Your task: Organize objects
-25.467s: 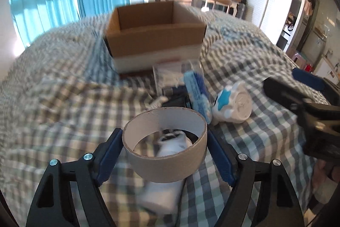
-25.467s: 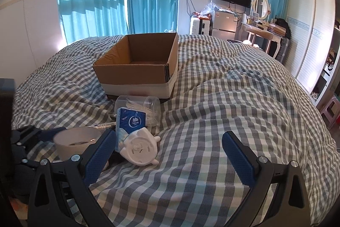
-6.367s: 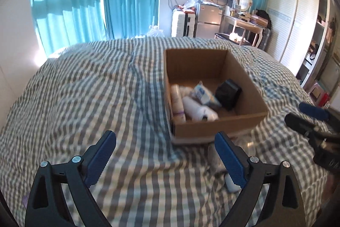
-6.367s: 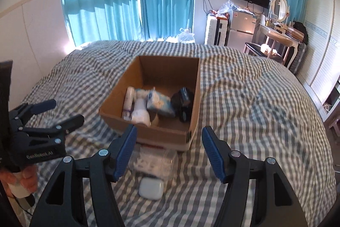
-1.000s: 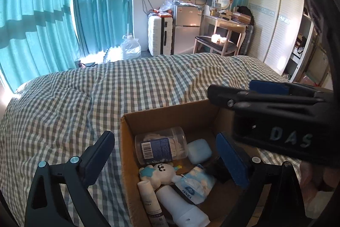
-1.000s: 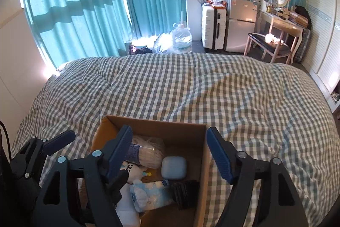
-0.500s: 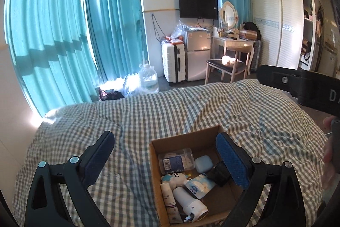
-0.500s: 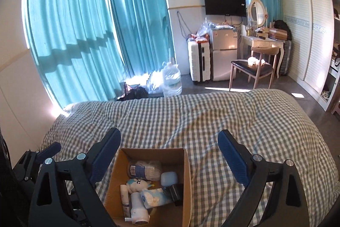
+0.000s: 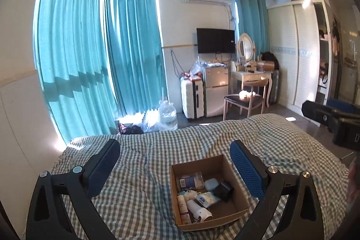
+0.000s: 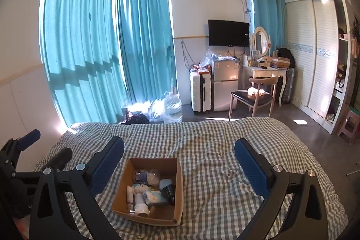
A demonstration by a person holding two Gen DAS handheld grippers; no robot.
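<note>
A brown cardboard box (image 9: 239, 194) (image 10: 178, 192) sits open on the checked bed. Inside lie a clear jar (image 9: 191, 179) (image 10: 147, 176), a light blue case (image 9: 211, 184) (image 10: 166, 183), a black item (image 9: 222, 190), a tissue pack (image 9: 207, 198) (image 10: 155, 196), a white bottle (image 9: 199, 210) (image 10: 140, 205) and a tube (image 9: 182, 206). My left gripper (image 9: 174, 143) hangs open, high above and behind the box, holding nothing. The jaws of my right gripper (image 10: 179, 141) are opening, with nothing between them, and it is also well above the box. Each gripper shows at the edge of the other's view.
The checked bed cover (image 10: 213, 163) spreads around the box. Beyond the bed's far edge are teal curtains (image 10: 90, 48), a water jug (image 10: 172, 109), a white suitcase (image 10: 200, 91), a small fridge (image 10: 225, 84), a chair (image 10: 254, 96) and a wardrobe (image 10: 315, 55).
Both grippers have risen and drawn back from the box, which now looks smaller and lower in both views. The right gripper's jaws stand wider than a second ago.
</note>
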